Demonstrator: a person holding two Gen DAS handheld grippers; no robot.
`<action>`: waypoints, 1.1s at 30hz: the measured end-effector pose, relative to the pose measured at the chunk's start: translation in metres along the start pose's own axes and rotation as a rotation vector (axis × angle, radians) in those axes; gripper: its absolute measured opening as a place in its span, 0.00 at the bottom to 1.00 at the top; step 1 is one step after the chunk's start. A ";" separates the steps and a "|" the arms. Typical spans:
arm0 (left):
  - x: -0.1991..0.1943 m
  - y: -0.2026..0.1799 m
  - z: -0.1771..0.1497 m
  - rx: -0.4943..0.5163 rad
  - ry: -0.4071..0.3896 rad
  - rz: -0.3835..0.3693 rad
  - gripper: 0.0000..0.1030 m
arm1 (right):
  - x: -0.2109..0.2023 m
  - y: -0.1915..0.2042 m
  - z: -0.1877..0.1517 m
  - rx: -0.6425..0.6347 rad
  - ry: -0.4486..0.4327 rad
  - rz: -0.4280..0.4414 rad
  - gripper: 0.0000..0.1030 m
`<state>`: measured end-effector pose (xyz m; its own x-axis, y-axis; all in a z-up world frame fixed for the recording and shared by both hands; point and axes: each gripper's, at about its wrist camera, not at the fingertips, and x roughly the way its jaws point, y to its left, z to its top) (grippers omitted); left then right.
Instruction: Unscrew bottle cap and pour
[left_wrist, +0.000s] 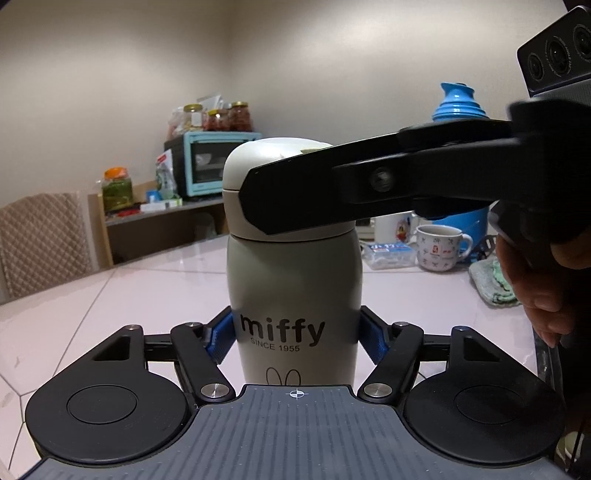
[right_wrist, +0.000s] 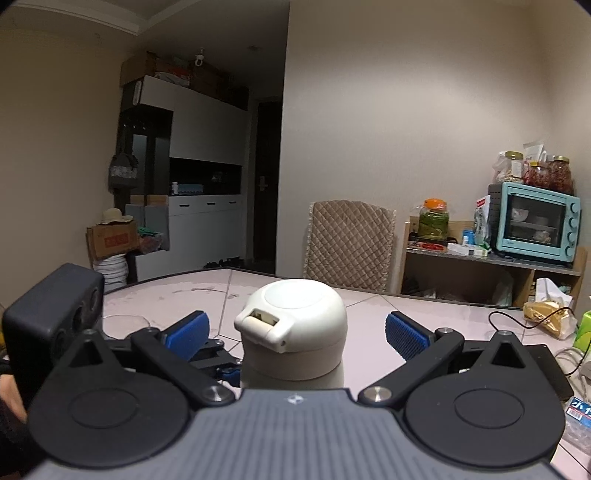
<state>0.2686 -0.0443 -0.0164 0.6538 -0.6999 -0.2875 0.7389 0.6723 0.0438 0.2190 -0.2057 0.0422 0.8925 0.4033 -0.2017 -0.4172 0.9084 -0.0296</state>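
A cream "miffy" thermos bottle (left_wrist: 295, 295) stands upright on the pale tiled table (left_wrist: 110, 295). My left gripper (left_wrist: 297, 338) is shut on the bottle's lower body, blue pads pressed against both sides. The bottle's domed cream cap (left_wrist: 255, 166) is on; in the right wrist view the cap (right_wrist: 299, 328) sits between my right gripper's fingers. My right gripper (right_wrist: 295, 332) is open, its blue pads (right_wrist: 404, 338) apart from the cap on both sides. From the left wrist view the right gripper's black finger (left_wrist: 332, 192) reaches in from the right across the cap.
A patterned mug (left_wrist: 439, 247), a blue pot (left_wrist: 461, 218), a tissue pack (left_wrist: 388, 253) and a green cloth (left_wrist: 491, 280) sit at the table's right. A quilted chair (right_wrist: 349, 245) and a shelf with a teal oven (right_wrist: 533, 221) stand behind. A snack bag (right_wrist: 548, 317) and cables lie far right.
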 end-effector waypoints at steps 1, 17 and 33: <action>0.001 0.003 0.002 -0.011 -0.003 -0.002 0.70 | 0.000 0.001 0.000 0.003 0.000 -0.006 0.99; 0.014 0.013 0.004 -0.007 -0.008 -0.010 0.70 | 0.012 0.007 -0.012 0.051 -0.014 -0.080 0.69; 0.026 0.010 0.008 -0.003 -0.006 -0.014 0.70 | 0.009 0.002 -0.014 -0.005 -0.031 -0.009 0.63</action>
<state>0.2940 -0.0574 -0.0159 0.6447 -0.7103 -0.2824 0.7473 0.6635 0.0371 0.2240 -0.2014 0.0266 0.9012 0.3984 -0.1708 -0.4098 0.9115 -0.0360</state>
